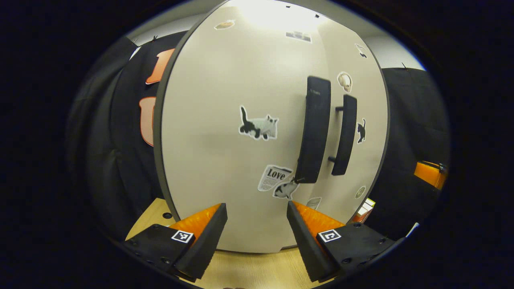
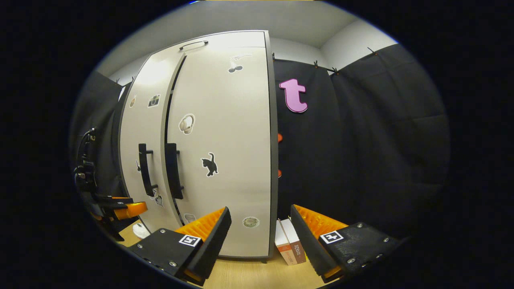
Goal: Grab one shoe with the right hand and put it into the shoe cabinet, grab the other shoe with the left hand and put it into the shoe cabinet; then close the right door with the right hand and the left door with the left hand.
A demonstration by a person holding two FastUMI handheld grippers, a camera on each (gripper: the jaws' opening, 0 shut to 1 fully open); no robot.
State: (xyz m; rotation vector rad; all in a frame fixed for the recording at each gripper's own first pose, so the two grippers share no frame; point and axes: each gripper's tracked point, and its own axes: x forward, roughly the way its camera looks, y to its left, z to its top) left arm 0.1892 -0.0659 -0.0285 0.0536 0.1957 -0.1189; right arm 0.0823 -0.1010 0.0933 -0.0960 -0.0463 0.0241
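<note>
The white shoe cabinet (image 1: 225,152) stands close in front of my left gripper (image 1: 256,214), whose open fingers hold nothing and point at the lower part of the left door. Both doors look shut, their two black handles (image 1: 317,128) side by side at the seam. In the right gripper view the cabinet (image 2: 225,160) is farther off and to the left, with the handles (image 2: 173,170) at mid height. My right gripper (image 2: 260,224) is open and empty, aimed at the cabinet's lower right corner. The left gripper (image 2: 126,209) appears at the far left by the left door.
Two small boxes (image 2: 290,242) stand upright on the wooden tabletop (image 2: 249,275) just right of the cabinet. A white round object (image 2: 140,230) lies on the table below the left door. Black cloth hangs behind and to both sides.
</note>
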